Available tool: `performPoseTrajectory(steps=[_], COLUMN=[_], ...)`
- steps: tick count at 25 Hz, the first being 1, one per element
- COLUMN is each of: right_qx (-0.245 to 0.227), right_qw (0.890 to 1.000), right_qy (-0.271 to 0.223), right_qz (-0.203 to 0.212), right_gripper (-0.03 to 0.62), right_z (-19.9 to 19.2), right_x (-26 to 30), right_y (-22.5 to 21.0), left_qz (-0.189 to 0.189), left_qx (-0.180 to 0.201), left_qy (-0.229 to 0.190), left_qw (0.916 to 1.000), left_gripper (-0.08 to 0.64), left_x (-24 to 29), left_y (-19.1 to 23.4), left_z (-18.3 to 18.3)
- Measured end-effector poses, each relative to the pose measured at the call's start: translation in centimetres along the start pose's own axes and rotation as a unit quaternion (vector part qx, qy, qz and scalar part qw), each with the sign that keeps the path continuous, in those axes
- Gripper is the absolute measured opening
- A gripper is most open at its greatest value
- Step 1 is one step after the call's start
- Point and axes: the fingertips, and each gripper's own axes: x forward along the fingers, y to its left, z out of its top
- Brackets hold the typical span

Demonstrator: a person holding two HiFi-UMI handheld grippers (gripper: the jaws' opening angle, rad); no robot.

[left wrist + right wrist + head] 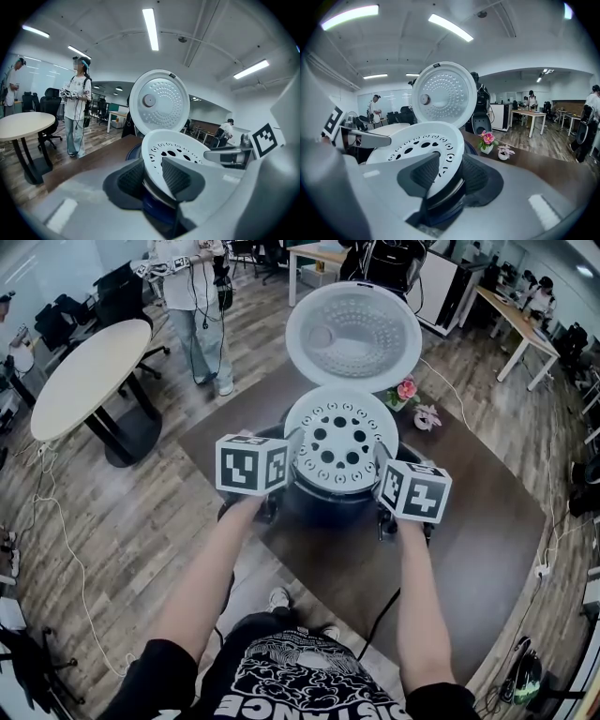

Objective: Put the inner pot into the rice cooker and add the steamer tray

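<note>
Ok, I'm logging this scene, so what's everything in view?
cooker: one, dark, on brown table
lid: one, white, open behind cooker
tray: one, white, holed, atop cooker
flower pots: two, pink blooms, right of cooker
round table: one, pale, far left
bystander: one, white top, back left
desks: at least two, pale, back
left gripper: one, grey, open astride tray's left rim
right gripper: one, grey, open astride tray's right rim
forearms: two, bare, bottom
</note>
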Motion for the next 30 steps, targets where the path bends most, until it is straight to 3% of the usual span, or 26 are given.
performPoseTrajectory(steps=[6, 10, 14, 25, 30], right_qx=[-0.004, 0.014, 0.002, -0.016, -0.022], right_qw=[1.0, 1.0, 1.0, 1.0, 0.999], right_qy=[-0.003, -0.001, -0.003, -0.017, -0.039], right_qz=[0.013, 0.028, 0.016, 0.016, 0.019], right_gripper=[0.165, 0.211, 0.219, 0.219, 0.169], right_z=[0.0, 0.0, 0.0, 0.4, 1.2], right_x=[-0.2, -0.3, -0.6, -2.7, -4.0], right_y=[0.2, 0.3, -0.1, -0.8, 0.0], left_qz=[0.01, 0.013, 0.018, 0.025, 0.031], left_qx=[0.02, 0.045, 0.045, 0.055, 0.061], left_qy=[0.002, 0.009, 0.006, -0.015, -0.028], left_qw=[0.9997, 0.9989, 0.9988, 0.9981, 0.9972], left_gripper=[0.13, 0.152, 0.152, 0.152, 0.152], left_x=[-0.1, -0.1, -0.6, -2.2, -3.5], left_y=[-0.2, -0.7, -0.7, -2.5, -2.6], left_z=[-0.3, -0.7, -0.7, 0.0, 0.4])
